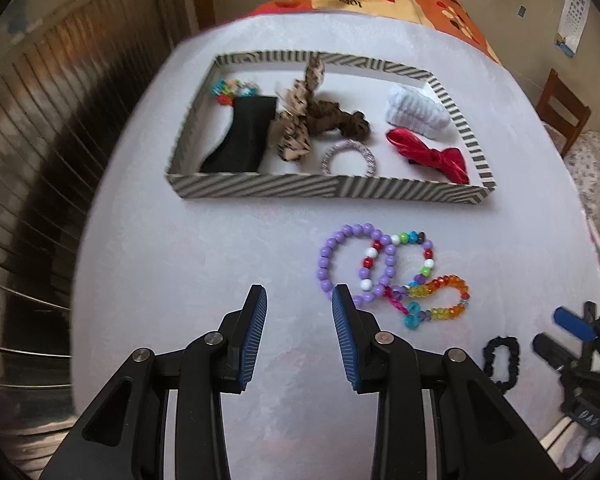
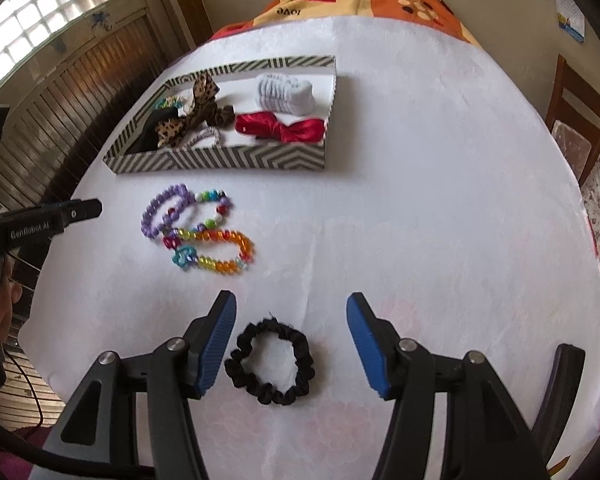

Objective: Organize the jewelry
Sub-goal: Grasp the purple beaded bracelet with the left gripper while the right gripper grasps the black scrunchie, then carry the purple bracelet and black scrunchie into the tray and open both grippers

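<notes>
Both grippers hang over the white table (image 2: 420,200) with fingers spread wide and empty: left gripper (image 1: 299,296) beside three interlinked bead bracelets (image 1: 392,272), right gripper (image 2: 291,304) straddling a black scrunchie (image 2: 270,362). Lifting one bracelet would likely drag the others short of the striped tray (image 2: 220,160).
</notes>
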Motion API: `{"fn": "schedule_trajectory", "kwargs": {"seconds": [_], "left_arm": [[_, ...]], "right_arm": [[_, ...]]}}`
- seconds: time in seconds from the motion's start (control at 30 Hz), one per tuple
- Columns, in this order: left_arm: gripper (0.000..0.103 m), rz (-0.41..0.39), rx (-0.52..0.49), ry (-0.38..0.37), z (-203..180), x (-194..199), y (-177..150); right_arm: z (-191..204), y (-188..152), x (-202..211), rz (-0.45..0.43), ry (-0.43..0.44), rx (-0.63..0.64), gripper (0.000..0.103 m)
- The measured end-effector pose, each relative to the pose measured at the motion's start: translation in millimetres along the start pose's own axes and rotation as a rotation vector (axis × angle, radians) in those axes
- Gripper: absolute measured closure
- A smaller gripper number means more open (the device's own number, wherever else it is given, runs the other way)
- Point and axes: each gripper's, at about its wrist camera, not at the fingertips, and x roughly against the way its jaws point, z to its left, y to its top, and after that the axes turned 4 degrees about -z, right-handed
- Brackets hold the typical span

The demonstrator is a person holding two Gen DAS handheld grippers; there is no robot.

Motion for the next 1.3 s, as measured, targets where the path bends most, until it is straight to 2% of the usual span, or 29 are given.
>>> {"fn": "schedule_trajectory", "kwargs": {"seconds": [0.13, 0.37, 0.53, 0.6, 0.73, 0.77, 0.8, 0.83, 0.87, 0.93, 1.03, 1.3], "left_arm": [[0.091, 0.048, 0.04, -0.117, 5.9, -19.1, -0.3], [0.091, 0.079, 0.035, -0.118, 2.2, -44.9, 7.2], [0.091, 0.115, 0.012, -0.075, -5.9, -63.7, 12.1], [0.091, 0.106, 0.013, -0.054, -7.1, -65.9, 13.8], [0.091, 0.094, 0.012, -0.036, -9.4, -69.4, 17.1], [0.091, 0.089, 0.011, -0.036, -9.0, -69.9, 17.7], [0.096, 0.082, 0.012, -0.038, -8.2, -70.5, 18.5], [0.103, 0.074, 0.011, -0.029, -7.6, -71.7, 20.1], [0.103, 0.071, 0.008, -0.023, -6.3, -73.1, 22.1], [0.103, 0.081, 0.026, -0.048, -2.6, -74.2, 24.3], [0.103, 0.086, 0.039, -0.072, 2.6, -68.0, 26.6], [0.103, 0.009, 0.029, -0.121, 7.6, -22.8, 39.5]], "right_arm": [[-3.6, -12.5, -9.4, 0.041, -0.001, 0.008, 0.042], [-11.7, -24.3, -22.8, 0.072, -0.012, 0.017, 0.042], [-16.0, -28.0, -28.0, 0.07, -0.017, 0.029, 0.042], [-14.9, -29.1, -29.7, 0.059, -0.019, 0.048, 0.042], [-9.7, -32.3, -36.4, 0.07, -0.032, 0.096, 0.055], [-7.0, -33.0, -36.5, 0.063, -0.033, 0.119, 0.062], [-4.6, -33.3, -36.4, 0.056, -0.045, 0.144, 0.065], [-1.6, -33.6, -36.8, 0.049, -0.062, 0.17, 0.074], [-1.2, -33.0, -36.9, 0.044, -0.057, 0.176, 0.084], [-3.5, -30.2, -36.9, 0.041, -0.033, 0.16, 0.092], [-7.7, -24.3, -33.1, 0.043, 0.003, 0.135, 0.095], [-15.9, 4.9, -9.4, -0.033, 0.062, 0.077, 0.095]]}}
